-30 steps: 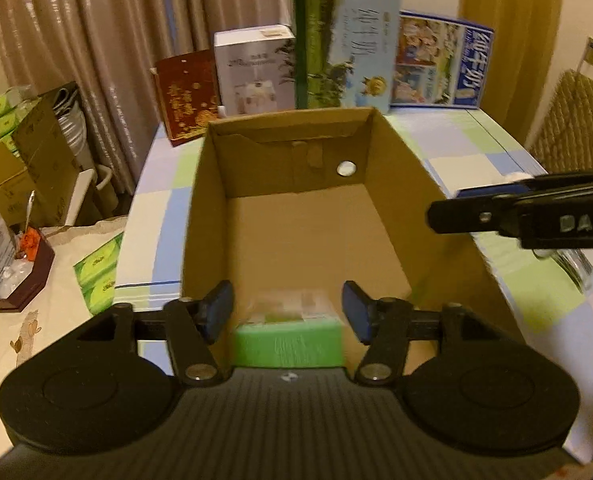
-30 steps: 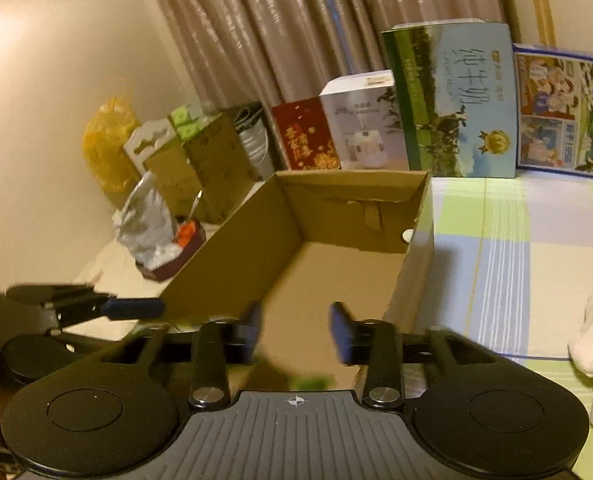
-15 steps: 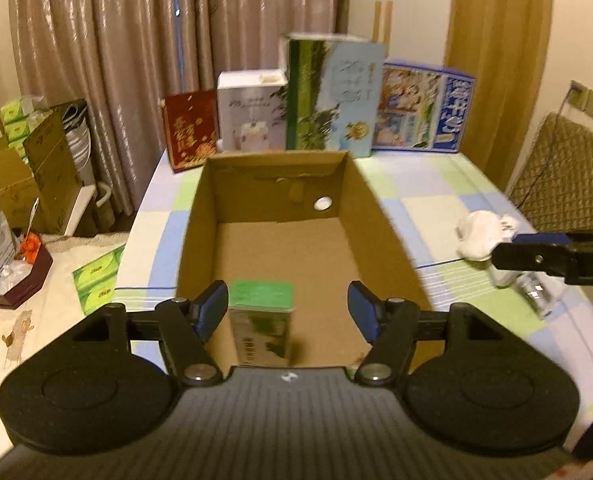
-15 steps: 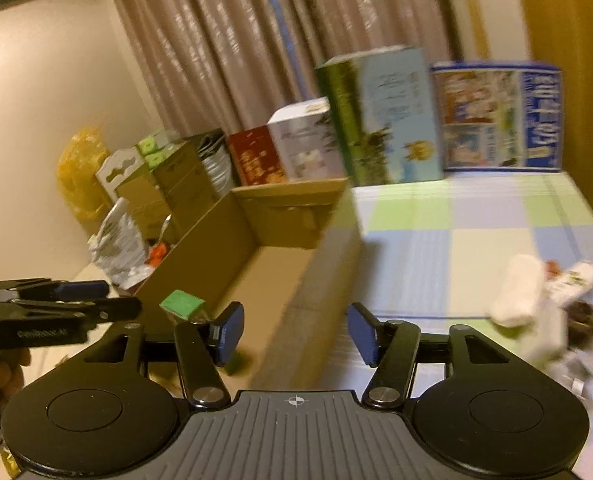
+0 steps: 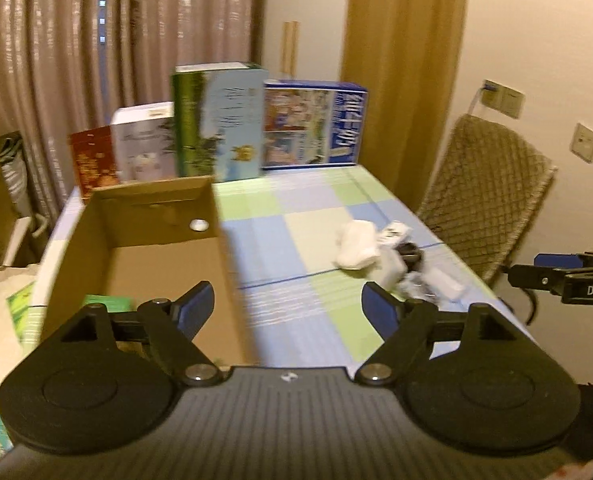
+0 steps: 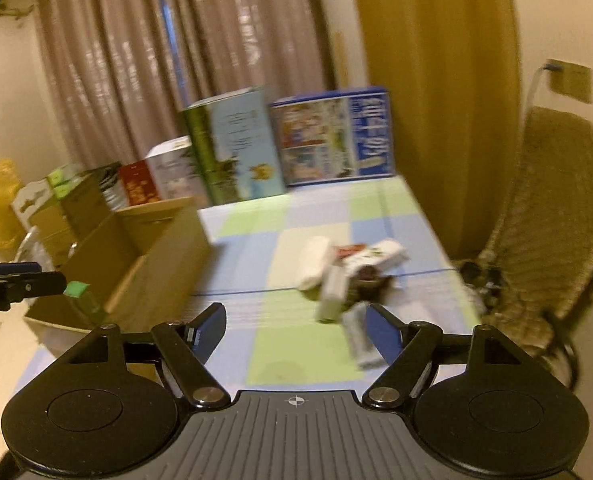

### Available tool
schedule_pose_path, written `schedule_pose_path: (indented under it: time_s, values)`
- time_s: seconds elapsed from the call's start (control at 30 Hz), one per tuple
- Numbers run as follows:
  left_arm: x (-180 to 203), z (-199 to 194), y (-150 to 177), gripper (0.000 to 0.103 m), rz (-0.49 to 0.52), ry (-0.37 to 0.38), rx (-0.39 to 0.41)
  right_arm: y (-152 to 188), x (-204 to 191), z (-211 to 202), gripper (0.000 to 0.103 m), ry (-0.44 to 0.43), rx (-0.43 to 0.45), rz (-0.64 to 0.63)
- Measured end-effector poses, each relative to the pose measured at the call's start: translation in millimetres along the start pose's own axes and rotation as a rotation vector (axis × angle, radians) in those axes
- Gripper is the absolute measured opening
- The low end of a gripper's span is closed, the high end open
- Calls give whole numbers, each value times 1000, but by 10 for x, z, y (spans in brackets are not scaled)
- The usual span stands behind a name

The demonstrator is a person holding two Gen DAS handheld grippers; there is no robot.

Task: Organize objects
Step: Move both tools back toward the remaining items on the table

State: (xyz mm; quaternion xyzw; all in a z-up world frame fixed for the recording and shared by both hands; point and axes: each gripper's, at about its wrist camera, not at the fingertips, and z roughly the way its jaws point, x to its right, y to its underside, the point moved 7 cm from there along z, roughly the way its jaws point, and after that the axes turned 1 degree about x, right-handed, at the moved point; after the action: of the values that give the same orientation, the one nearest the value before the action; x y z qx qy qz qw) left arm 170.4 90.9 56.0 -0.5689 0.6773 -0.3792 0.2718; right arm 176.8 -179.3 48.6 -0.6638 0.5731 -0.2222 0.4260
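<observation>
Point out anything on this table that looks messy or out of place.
The loose pile on the checked tablecloth stands out: a white roll, white packets and something dark lie jumbled and overlapping, too blurred to identify. The cardboard box is nearly empty, holding one green pack near its front.

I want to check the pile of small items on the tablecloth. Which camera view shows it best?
The right wrist view: the pile of small items lies near the centre, just ahead of the open right tongs, though blurred. The left wrist view shows the same pile farther off, to the right.
</observation>
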Motion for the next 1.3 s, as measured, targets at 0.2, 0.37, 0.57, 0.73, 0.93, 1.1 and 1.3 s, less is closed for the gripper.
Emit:
schedule_pose_path:
  time_s: [0.2,0.37,0.57,0.73,0.93,1.1,1.3]
  values:
    - [461,209,33,84,28,51,-18,51,319,-146,75,28,5,25]
    - [699,512,103,88,31,58,-50,97,595,-43,75,68,4,47]
    - [936,969,233,89,32,56,-101,216,947,174,75,94,-20,75]
    - [1103,1402,315,89,8,64,-154,217,1177,406,75,94,-23,46]
    - [1382,1834,425,89,-9,82,-188,271,1425,783,75,87,-53,15]
    - [1593,2184,507,88,-27,112,-213,296,1643,986,75,89,-78,78]
    - [1759,2621,579,79,-56,134,-244,236,1812,1056,75,134,-77,76]
